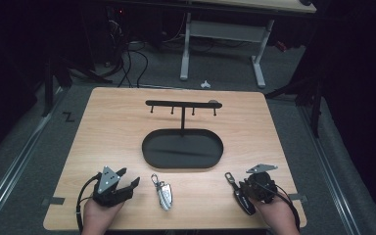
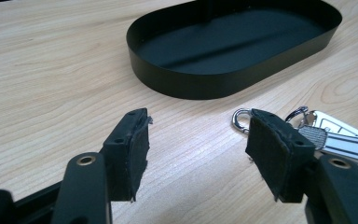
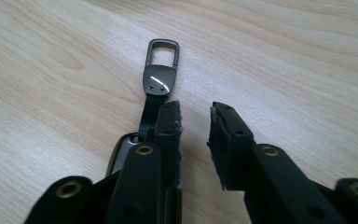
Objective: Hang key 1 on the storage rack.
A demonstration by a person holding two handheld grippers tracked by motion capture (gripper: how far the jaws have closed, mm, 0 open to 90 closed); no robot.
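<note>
Black tongs in the right hand sit low over the bench with a small gap between the pads and nothing pinched; the dark key fob lies flat just beside one pad, not between them. To pick it up well, I think the right tongs should slide over so the strap sits in the gap, then squeeze, and lift it toward the hook stand over the black tray. Left tongs are spread wide and empty, close to the silver key.
</note>
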